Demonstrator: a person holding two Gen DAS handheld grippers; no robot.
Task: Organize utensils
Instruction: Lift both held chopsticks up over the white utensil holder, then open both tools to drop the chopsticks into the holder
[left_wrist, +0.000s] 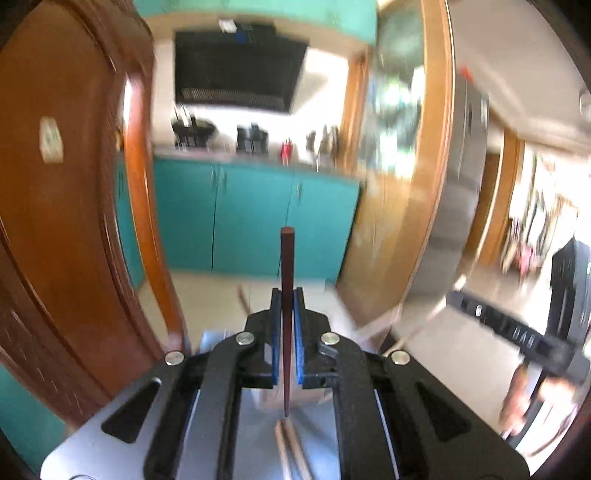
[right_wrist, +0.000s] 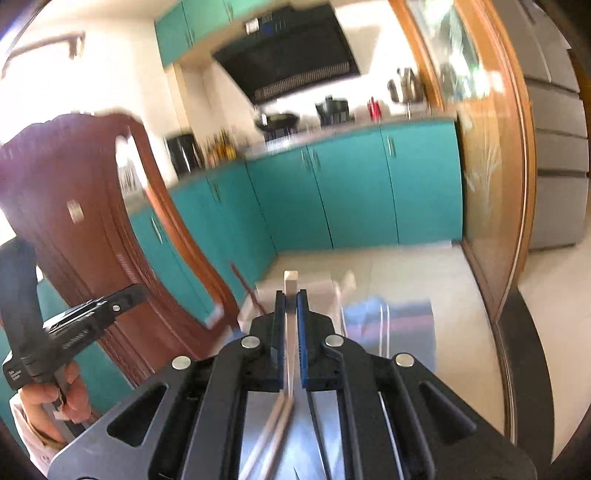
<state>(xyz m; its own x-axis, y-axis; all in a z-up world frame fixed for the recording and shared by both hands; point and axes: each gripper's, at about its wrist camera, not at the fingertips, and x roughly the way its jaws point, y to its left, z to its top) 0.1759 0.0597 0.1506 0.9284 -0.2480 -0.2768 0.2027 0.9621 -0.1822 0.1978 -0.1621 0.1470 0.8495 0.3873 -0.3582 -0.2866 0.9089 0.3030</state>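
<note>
The left tongs (left_wrist: 287, 295) are seen closed narrow on a dark red-brown chopstick (left_wrist: 286, 280), which is pinched between the blue pads (left_wrist: 297, 332) and stands up toward twelve o'clock, its square butt end raised well past the fingertips and its thin tip pointing back toward the camera. The right tongs (right_wrist: 291, 297) are likewise drawn in tight, and a pale chopstick (right_wrist: 290, 291) is gripped between them, its blunt light end poking just beyond the tips at twelve o'clock. Both views are blurred. In the right wrist view the left tool is caught at nine o'clock, held by a hand (right_wrist: 55, 398) at the lower left; in the left wrist view the right tool is glimpsed at four o'clock. Teal cabinets (right_wrist: 351, 192) and a black range hood (right_wrist: 291, 62) are shown ahead in both views, with a brown wooden door (left_wrist: 62, 206) at nine o'clock. A blue and pink cloth (right_wrist: 391, 317) on the floor is shown only by the right camera.
</note>
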